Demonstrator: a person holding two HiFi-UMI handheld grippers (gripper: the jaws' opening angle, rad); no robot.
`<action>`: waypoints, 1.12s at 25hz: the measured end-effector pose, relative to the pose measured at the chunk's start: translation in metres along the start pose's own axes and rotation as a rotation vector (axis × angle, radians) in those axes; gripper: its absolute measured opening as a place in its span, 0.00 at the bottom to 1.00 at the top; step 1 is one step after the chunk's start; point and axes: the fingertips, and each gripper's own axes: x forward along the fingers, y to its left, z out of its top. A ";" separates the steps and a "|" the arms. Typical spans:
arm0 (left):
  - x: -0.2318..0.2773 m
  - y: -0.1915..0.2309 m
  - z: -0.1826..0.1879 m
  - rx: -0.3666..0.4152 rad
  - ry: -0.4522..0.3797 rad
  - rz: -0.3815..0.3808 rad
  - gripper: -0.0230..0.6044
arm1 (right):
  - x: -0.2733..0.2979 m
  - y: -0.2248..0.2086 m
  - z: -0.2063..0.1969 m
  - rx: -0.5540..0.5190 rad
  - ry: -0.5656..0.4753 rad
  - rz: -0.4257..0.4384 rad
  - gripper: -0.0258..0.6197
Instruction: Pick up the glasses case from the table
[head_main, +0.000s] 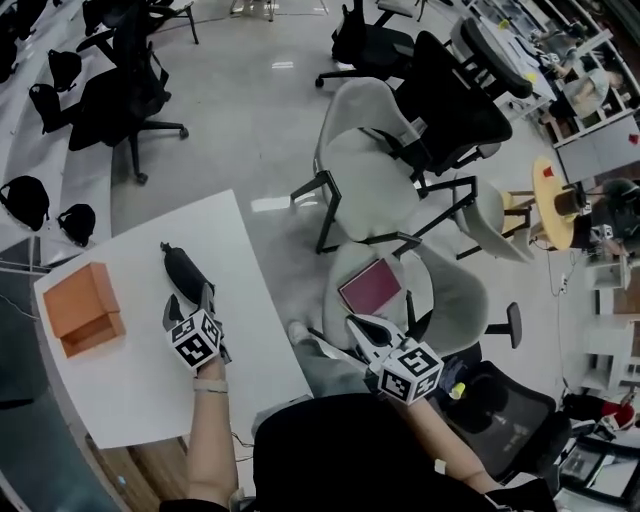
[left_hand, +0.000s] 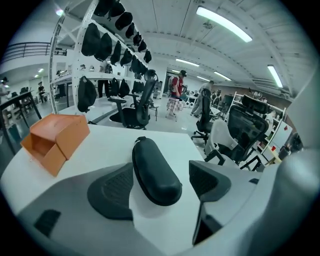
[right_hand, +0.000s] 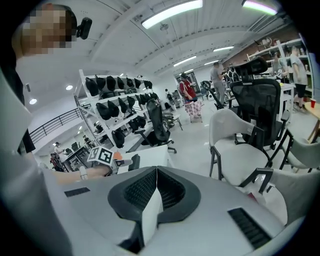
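Observation:
The glasses case (head_main: 183, 268) is a black, oblong zip case lying on the white table (head_main: 150, 390), end-on to my left gripper (head_main: 190, 303). In the left gripper view the case (left_hand: 155, 172) has its near end between the two black pads (left_hand: 112, 192). The jaws stand wide and the right pad is clear of the case, so my left gripper (left_hand: 162, 176) is open. My right gripper (head_main: 362, 328) hangs off the table's right side, over the floor, and holds nothing. In the right gripper view its jaws (right_hand: 156, 187) are pressed together, shut.
An orange box (head_main: 85, 308) sits on the table left of the case, and shows in the left gripper view (left_hand: 55, 140). A grey chair with a maroon book (head_main: 370, 285) stands just ahead of the right gripper. More office chairs and racks of black bags fill the room behind.

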 end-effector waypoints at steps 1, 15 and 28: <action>0.008 0.003 -0.001 -0.008 0.012 0.007 0.59 | 0.002 -0.002 0.000 0.007 0.005 -0.007 0.08; 0.074 0.007 -0.010 -0.069 0.101 0.022 0.66 | 0.018 -0.017 0.009 0.025 0.027 -0.049 0.08; 0.054 0.007 -0.010 -0.111 0.087 -0.007 0.58 | 0.019 -0.013 0.005 0.018 0.032 -0.033 0.08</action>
